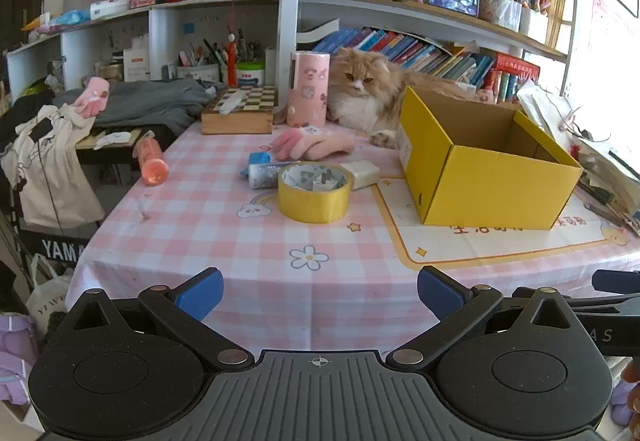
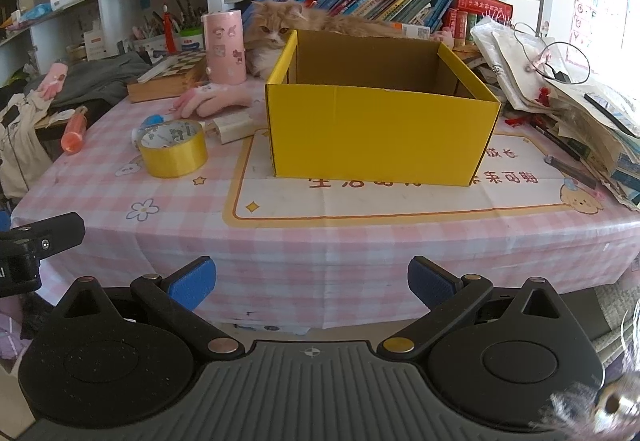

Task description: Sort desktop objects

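An open yellow cardboard box stands on the pink checked tablecloth, and no contents show inside. Left of it lie a yellow tape roll, a white block, a blue-capped glitter tube, a pink glove and an orange bottle. My left gripper is open and empty, near the table's front edge. My right gripper is open and empty, in front of the box.
A cat lies behind the box beside a pink cylinder. A wooden chessboard box sits at the back left. Papers and bags pile up at the right. Shelves of books stand behind.
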The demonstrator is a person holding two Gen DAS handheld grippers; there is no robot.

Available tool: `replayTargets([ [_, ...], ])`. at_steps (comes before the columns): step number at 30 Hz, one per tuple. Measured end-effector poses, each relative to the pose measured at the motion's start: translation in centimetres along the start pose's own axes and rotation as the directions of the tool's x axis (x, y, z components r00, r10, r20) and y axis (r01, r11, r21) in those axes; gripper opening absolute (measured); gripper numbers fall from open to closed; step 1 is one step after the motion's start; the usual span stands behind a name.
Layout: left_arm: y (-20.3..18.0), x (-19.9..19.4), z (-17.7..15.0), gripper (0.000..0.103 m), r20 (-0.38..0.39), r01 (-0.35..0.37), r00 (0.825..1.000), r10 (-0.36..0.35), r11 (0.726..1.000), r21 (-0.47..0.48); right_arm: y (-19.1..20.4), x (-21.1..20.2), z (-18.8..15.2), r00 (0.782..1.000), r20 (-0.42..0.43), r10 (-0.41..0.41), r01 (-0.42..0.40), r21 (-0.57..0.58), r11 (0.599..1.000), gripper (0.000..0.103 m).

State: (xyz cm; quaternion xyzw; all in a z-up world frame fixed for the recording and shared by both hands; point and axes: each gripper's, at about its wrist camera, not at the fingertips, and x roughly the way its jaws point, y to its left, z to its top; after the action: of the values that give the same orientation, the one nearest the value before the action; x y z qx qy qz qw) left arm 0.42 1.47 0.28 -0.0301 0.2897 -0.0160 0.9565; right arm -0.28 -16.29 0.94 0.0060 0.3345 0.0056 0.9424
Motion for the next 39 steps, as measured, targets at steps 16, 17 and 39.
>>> replayTargets([
  [16,-0.49,0.51,-0.33,0.103,-0.028,0.001,1.000,0.000,0.999,0.042,-0.24,0.27,-0.06,1.000,-0.007,-0.017,0.017,0.007,1.000,0.103],
  [17,-0.51,0.50,-0.36,0.103,-0.028,0.001,1.000,0.001,0.999,0.047,-0.27,0.29,-0.05,1.000,-0.007,-0.015,0.016,0.010,1.000,0.103],
  [39,0.31,0.70,-0.31,0.103,-0.025,0.022,0.999,-0.021,1.000,0.020,-0.37,0.32,0.08,1.000,-0.019,-0.004,0.005,0.031,1.000,0.103],
])
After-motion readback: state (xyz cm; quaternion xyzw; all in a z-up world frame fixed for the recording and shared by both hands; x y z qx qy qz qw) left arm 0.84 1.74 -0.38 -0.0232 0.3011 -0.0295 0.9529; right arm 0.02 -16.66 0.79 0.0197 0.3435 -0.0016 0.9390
